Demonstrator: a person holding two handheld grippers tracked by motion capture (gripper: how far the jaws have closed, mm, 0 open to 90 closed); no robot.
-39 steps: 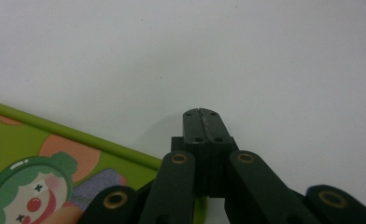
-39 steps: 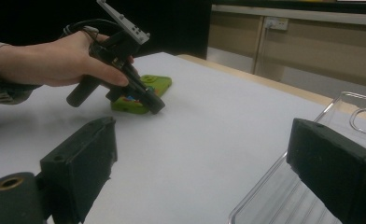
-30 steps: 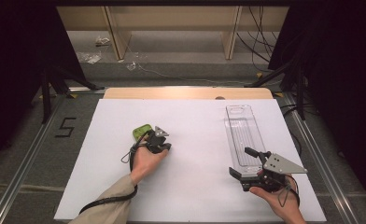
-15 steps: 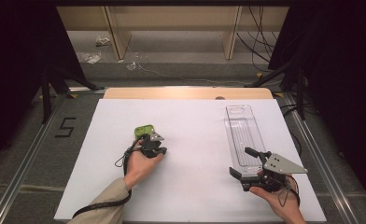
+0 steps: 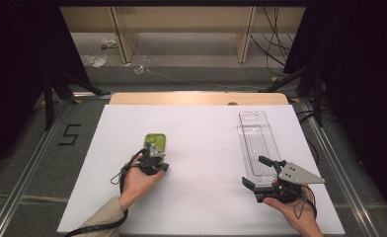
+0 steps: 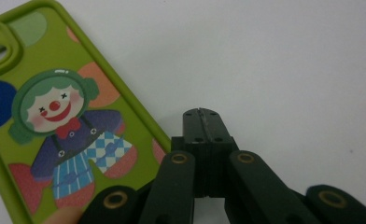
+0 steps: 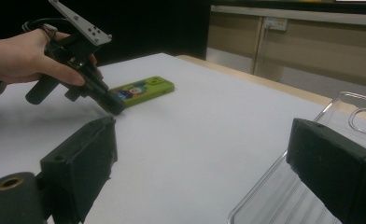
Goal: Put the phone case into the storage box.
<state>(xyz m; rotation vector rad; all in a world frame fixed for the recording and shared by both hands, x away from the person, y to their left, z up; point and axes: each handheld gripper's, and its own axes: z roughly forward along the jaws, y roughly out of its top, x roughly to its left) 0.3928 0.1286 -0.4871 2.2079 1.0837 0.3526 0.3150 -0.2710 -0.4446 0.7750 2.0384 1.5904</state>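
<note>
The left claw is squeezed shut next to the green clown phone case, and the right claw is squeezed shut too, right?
Not quite. The left claw is shut beside the green clown phone case, but the right claw is wide open, not shut. The right gripper view shows its two jaws far apart, with the white table between them.

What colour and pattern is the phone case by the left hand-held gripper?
Lime green phone case printed with a cartoon clown and coloured blobs; clearest in the left gripper view.
</note>
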